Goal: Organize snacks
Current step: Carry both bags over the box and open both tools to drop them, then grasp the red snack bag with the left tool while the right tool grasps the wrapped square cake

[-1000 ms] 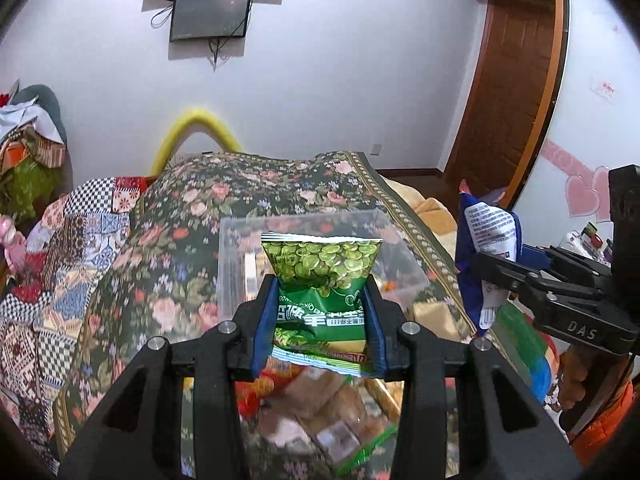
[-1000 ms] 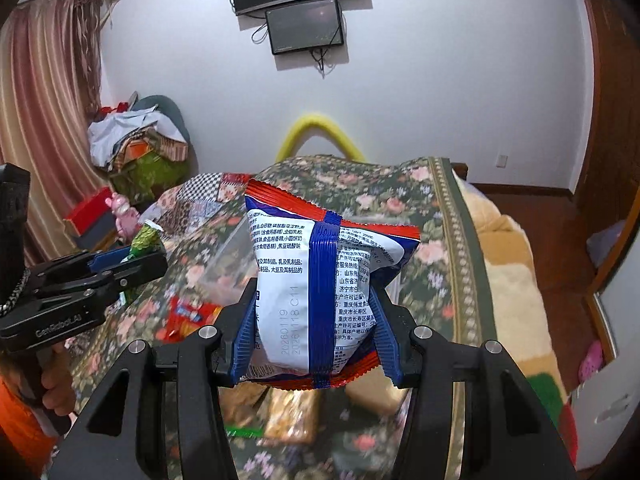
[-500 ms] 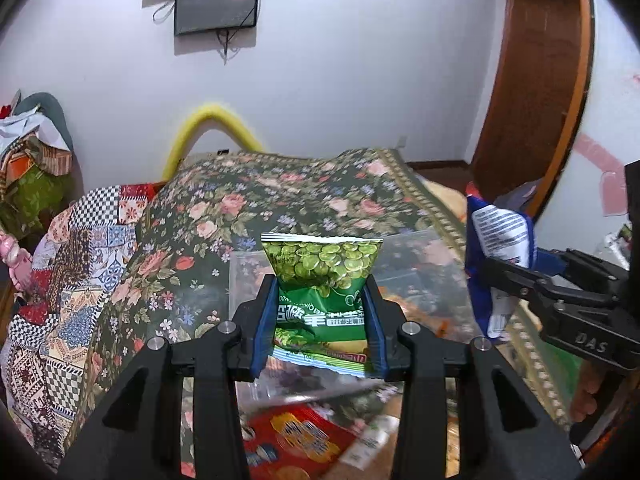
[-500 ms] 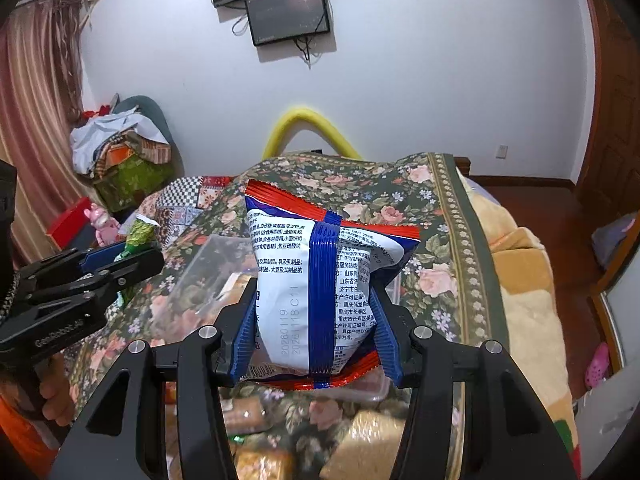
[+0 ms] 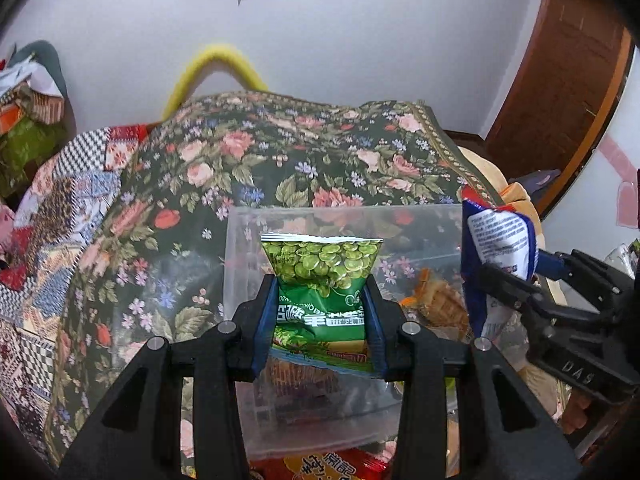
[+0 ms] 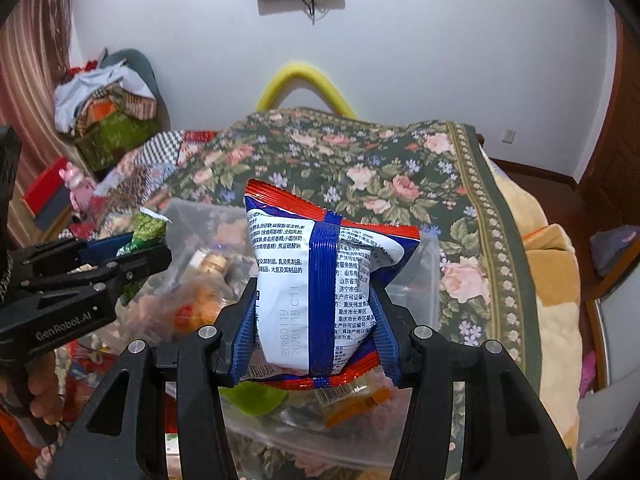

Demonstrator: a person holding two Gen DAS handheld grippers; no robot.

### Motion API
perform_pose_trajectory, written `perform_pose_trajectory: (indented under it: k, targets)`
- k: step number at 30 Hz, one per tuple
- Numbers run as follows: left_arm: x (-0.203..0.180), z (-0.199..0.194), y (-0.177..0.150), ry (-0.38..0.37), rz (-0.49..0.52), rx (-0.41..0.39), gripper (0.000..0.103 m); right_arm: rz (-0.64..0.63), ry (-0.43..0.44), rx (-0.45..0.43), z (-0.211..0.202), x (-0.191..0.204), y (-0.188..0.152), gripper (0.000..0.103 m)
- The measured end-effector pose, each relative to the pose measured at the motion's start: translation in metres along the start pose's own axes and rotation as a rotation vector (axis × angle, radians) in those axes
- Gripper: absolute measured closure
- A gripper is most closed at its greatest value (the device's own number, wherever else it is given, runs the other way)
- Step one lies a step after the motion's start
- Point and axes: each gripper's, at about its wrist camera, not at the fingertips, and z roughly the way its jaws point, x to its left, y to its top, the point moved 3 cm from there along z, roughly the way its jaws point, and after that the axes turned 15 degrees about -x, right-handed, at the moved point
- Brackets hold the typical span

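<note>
My left gripper point(image 5: 321, 292) is shut on a green pea snack packet point(image 5: 320, 280), held upright over the clear plastic bin point(image 5: 248, 412) on the flowered bedspread. In the right wrist view my right gripper point(image 6: 314, 304) is shut on a blue, white and red snack packet point(image 6: 316, 276), also above the bin point(image 6: 432, 280). Each gripper shows in the other's view: the right one point(image 5: 504, 268) with its packet at the right, the left one point(image 6: 132, 248) with the green packet at the left. Several snacks lie inside the bin.
A red snack packet point(image 5: 332, 466) lies on the bed in front of the bin. The flowered bedspread point(image 5: 280, 160) stretches behind it. A yellow curved tube point(image 6: 304, 84) stands at the wall. Piled clothes point(image 6: 104, 104) sit at the far left.
Both grippers have moved forward and down with their packets. The clear bin now lies right beneath them and looks larger; the loose snacks in front have slid out of view.
</note>
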Motion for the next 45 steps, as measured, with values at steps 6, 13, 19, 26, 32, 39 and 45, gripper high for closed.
perform_pose_trajectory:
  k: [6,13,19,26,32,39,45]
  targets:
    - [-0.003,0.007,-0.001,0.011,0.01,0.016,0.059,-0.027,-0.009,0.037,0.007,0.001,-0.005,0.052]
    - [-0.01,-0.01,0.005,0.003,0.038,-0.012,0.044,-0.024,0.005,0.007,-0.008,0.006,0.006,0.047]
    - [-0.016,-0.048,0.016,-0.016,0.053,-0.058,0.037,-0.015,0.013,-0.042,-0.038,0.005,0.018,0.046]
    - [-0.011,-0.09,0.008,-0.02,0.064,-0.064,0.032,-0.011,0.005,-0.091,-0.08,-0.005,0.015,0.039]
    - [-0.001,-0.109,-0.02,0.009,0.11,-0.033,0.03,-0.012,-0.01,-0.086,-0.105,-0.014,-0.003,0.035]
    - [0.014,-0.11,-0.061,0.027,0.108,0.043,0.029,0.001,-0.028,-0.025,-0.116,-0.025,-0.039,0.035]
    - [0.028,-0.097,-0.089,0.058,0.076,0.101,0.029,0.002,-0.051,0.047,-0.109,-0.033,-0.07,0.035]
